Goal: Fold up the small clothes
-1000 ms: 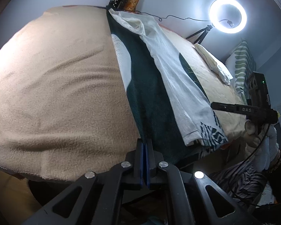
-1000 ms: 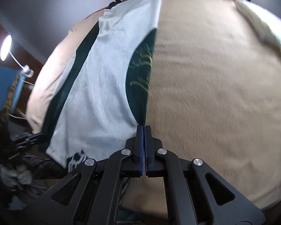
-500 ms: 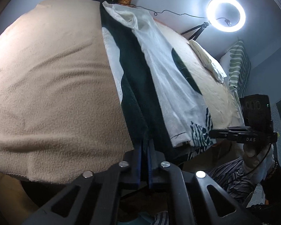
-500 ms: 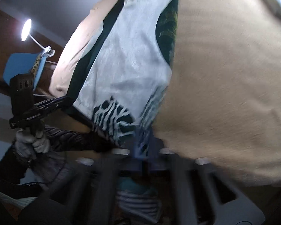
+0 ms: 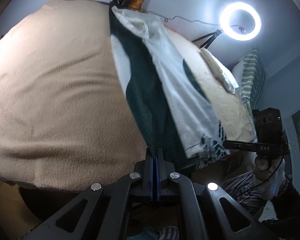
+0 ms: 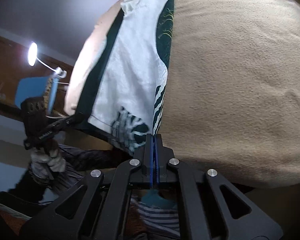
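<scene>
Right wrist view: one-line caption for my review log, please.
Right gripper, jaws shut on the near edge of the green-and-white garment lying on the beige blanket.

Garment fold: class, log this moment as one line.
left gripper: shut on garment | right gripper: shut on garment | surface: beige blanket

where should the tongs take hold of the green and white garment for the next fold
Probably the near hem corners, approached from the bed's near edge. The green and white garment lies as a long strip running away across the tan blanket, its hem at the near edge. Both the left tongs and the right tongs are already shut there.
</scene>
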Demonstrator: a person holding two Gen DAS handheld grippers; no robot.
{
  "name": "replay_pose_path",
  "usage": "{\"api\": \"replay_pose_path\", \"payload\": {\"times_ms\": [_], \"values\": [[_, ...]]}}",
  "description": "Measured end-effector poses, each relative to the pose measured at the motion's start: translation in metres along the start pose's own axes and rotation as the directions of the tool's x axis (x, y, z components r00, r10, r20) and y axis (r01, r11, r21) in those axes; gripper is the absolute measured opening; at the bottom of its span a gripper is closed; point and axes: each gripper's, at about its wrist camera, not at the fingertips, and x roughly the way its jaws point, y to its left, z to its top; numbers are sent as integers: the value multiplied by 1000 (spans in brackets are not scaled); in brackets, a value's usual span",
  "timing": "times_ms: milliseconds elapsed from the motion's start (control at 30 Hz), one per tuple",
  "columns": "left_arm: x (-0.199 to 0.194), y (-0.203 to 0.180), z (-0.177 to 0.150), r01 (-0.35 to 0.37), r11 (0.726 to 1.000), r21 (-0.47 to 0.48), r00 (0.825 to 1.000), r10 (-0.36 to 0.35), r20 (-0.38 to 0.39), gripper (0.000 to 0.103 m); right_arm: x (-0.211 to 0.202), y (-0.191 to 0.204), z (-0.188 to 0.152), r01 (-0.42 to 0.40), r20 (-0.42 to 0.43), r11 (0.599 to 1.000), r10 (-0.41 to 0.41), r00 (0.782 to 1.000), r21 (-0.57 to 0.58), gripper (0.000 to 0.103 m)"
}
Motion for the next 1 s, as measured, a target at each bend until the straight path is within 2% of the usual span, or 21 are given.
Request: {"api": "replay_pose_path", "payload": {"times_ms": [167, 433, 700, 1000], "values": [[-11, -7, 18, 8, 1000, 4, 999, -9, 32, 0, -7, -3, 12, -82, 12, 995, 81, 997, 55, 2], [-13, -7, 59, 3, 1000, 8, 997, -4, 83, 0, -17, 10, 47, -97, 63, 995, 95, 994, 31, 2], [4, 3, 124, -10, 1000, 6, 993, 9, 117, 0, -15, 8, 115, -103, 118, 994, 98, 988, 38, 2], [53, 42, 183, -40, 998, -55, 997, 44, 67, 0, 20, -8, 194, -59, 126, 996, 49, 991, 72, 2]]}}
